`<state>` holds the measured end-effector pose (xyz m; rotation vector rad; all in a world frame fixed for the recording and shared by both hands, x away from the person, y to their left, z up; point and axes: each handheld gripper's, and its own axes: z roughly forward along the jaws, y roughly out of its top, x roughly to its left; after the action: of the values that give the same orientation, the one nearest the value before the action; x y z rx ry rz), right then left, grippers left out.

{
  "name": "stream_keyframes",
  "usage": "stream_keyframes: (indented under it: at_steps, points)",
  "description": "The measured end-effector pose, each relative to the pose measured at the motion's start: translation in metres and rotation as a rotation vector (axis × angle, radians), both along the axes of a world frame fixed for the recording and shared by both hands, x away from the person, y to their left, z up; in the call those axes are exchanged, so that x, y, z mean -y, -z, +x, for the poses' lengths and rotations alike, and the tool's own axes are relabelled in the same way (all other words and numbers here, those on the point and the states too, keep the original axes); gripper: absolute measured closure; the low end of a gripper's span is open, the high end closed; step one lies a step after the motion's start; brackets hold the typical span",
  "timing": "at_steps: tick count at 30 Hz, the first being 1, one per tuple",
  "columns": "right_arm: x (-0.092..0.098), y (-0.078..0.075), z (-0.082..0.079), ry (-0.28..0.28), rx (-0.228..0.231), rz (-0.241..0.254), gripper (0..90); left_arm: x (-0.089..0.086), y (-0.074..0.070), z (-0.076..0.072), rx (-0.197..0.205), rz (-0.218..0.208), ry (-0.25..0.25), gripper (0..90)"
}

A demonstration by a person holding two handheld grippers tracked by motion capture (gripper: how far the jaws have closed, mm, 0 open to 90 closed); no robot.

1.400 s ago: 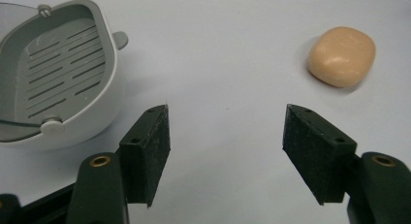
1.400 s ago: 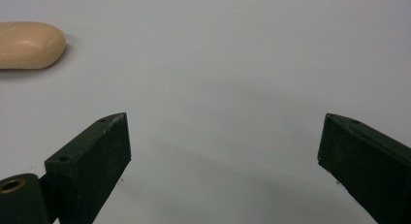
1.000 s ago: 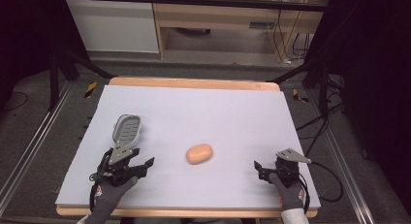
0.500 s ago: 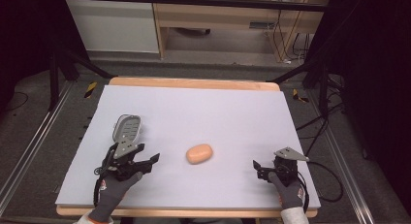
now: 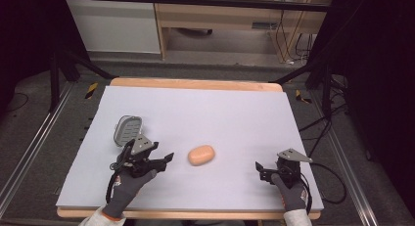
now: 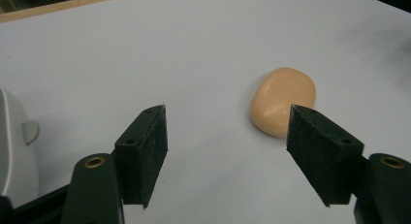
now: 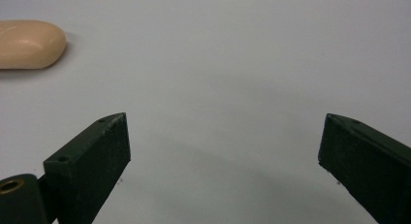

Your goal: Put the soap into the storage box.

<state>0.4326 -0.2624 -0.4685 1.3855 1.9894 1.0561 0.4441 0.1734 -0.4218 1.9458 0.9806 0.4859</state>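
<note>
On the near left of the table (image 5: 205, 103): left gripper (image 5: 169, 158), held in a gloved hand (image 5: 128, 184), jaws spread wide and holding nothing, pointed right toward the soap (image 5: 201, 155). Just right of that gripper, near the table's middle: the soap, peach-coloured, rounded, flat on the pale sheet, not touched by either gripper. From the left gripper view (image 6: 228, 136): soap (image 6: 282, 100) just beyond the right-hand jaw, partly hidden behind its tip, outside the gap between the jaws; bare sheet between the two pads. At the left edge of that same view: part of a grey dish (image 6: 14, 146). Seen from the high view: dish (image 5: 127, 129) just beyond the left gripper, to the far left of it, ribbed on top, well apart from the soap.

On the near right of the table: right gripper (image 5: 258, 168), in the other gloved hand (image 5: 292, 194), jaws likewise wide apart and empty, pointed left. Well apart from the soap, with open sheet between. From the right gripper view (image 7: 223, 151): soap (image 7: 30, 43) far off at the upper left, one rounded end cut by the frame edge; nothing between the jaws but sheet.

Beyond the far edge of the table: floor, cables and a low shelf unit.
</note>
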Motion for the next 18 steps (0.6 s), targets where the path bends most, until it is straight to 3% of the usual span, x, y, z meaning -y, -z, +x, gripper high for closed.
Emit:
stream_keyframes:
  at_steps: [18]
  points:
    - [-0.001, 0.0, 0.0, -0.01, -0.002, -0.002, 4.8, 0.03, 0.002, 0.015, -0.022, 0.038, 0.053, 28.0]
